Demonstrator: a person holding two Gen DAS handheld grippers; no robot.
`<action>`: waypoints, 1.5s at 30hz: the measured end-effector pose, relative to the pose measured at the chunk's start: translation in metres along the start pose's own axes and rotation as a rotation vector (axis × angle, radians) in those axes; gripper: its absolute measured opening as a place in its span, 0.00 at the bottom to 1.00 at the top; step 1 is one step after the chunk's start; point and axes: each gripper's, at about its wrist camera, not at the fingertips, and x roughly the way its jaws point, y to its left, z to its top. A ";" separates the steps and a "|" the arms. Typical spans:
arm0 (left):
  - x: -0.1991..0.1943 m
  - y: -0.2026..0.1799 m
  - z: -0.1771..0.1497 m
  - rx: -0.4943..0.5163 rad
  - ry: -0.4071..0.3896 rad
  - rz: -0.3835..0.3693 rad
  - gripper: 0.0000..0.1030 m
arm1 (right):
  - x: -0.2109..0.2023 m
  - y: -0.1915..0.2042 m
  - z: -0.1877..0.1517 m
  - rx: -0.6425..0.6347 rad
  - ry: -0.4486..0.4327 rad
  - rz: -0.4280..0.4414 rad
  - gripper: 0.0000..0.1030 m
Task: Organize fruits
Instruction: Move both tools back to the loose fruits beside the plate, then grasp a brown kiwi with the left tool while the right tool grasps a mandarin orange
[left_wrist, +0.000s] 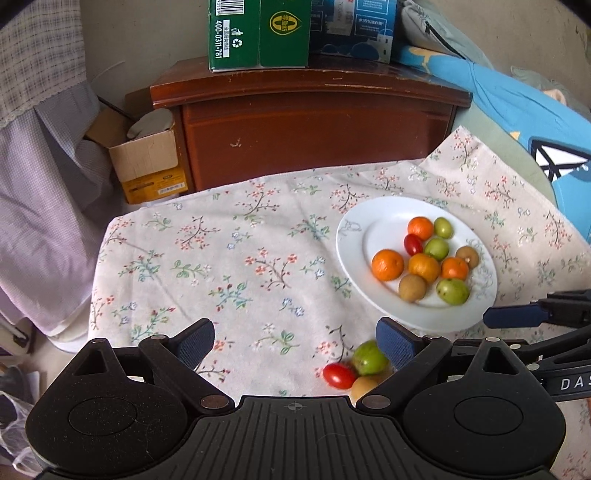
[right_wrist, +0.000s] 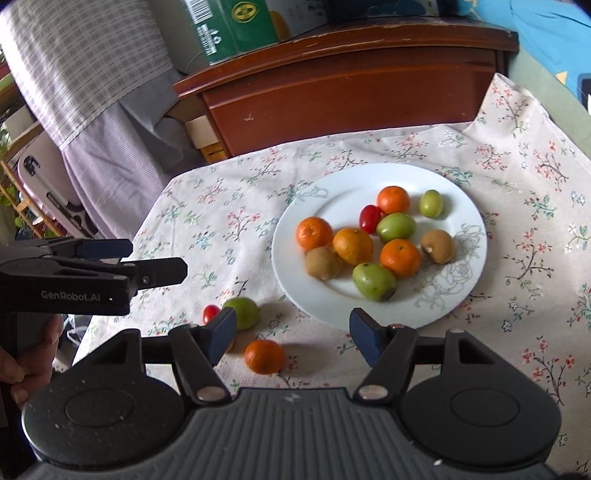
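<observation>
A white plate (left_wrist: 354, 236) on the floral cloth holds several small fruits: oranges, green fruits, brown fruits and a cherry tomato. It also shows in the right wrist view (right_wrist: 295, 229). Off the plate lie a green fruit (left_wrist: 367, 357), a cherry tomato (left_wrist: 339, 375) and a yellowish fruit (left_wrist: 364, 387) by my left gripper's right finger. My left gripper (left_wrist: 295, 343) is open and empty. My right gripper (right_wrist: 293, 332) is open and empty, above a loose orange (right_wrist: 264, 356). The green fruit (right_wrist: 243, 312) and tomato (right_wrist: 210, 313) lie left of it.
A dark wooden cabinet (left_wrist: 314, 122) stands behind the cloth, with a green carton (left_wrist: 258, 33) on top. A cardboard box (left_wrist: 147, 162) sits at its left. Blue bedding (left_wrist: 517, 107) lies at the right. The left gripper shows in the right wrist view (right_wrist: 147, 262).
</observation>
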 end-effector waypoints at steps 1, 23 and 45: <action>-0.001 0.000 -0.003 0.002 0.002 0.004 0.93 | 0.001 0.002 -0.002 -0.009 0.006 0.001 0.66; 0.005 0.000 -0.033 -0.002 0.082 -0.016 0.93 | 0.037 0.021 -0.021 -0.126 0.099 0.007 0.29; 0.033 -0.035 -0.040 -0.025 0.098 -0.081 0.51 | 0.009 -0.003 -0.014 -0.029 0.066 -0.030 0.28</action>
